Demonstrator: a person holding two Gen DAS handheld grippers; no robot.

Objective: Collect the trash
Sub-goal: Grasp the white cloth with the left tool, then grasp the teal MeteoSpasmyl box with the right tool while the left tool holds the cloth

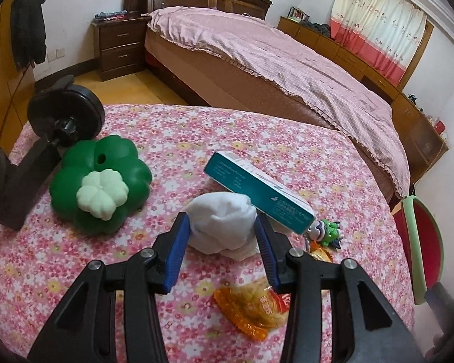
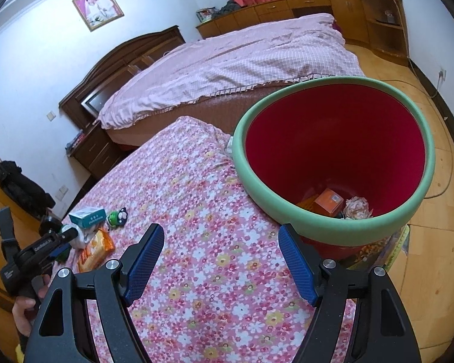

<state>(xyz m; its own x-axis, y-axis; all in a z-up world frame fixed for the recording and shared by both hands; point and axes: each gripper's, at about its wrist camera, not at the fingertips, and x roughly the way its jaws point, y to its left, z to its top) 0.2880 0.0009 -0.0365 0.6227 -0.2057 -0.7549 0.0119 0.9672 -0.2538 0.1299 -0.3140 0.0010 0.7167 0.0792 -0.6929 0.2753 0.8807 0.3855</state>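
A crumpled white tissue (image 1: 221, 220) lies on the flowered table cover (image 1: 154, 133). It sits between the blue pads of my left gripper (image 1: 222, 219), which flank it closely without visibly squeezing it. Behind it rests a teal carton (image 1: 257, 187), and an orange snack wrapper (image 1: 251, 308) lies under the right finger. My right gripper (image 2: 220, 228) stands wide open over the cover with nothing in it, beside the bin (image 2: 333, 230), which has a green rim and a red inside. At the bottom of the bin are an orange box (image 2: 328, 202) and crumpled paper (image 2: 357, 207).
A green clover-shaped container (image 1: 106, 178) and a black dumbbell (image 1: 63, 118) sit at the table's left. A small green toy figure (image 1: 327, 231) lies by the carton. A bed (image 1: 257, 60) stands beyond the table. A hand (image 2: 24, 311) holds the left gripper's handle.
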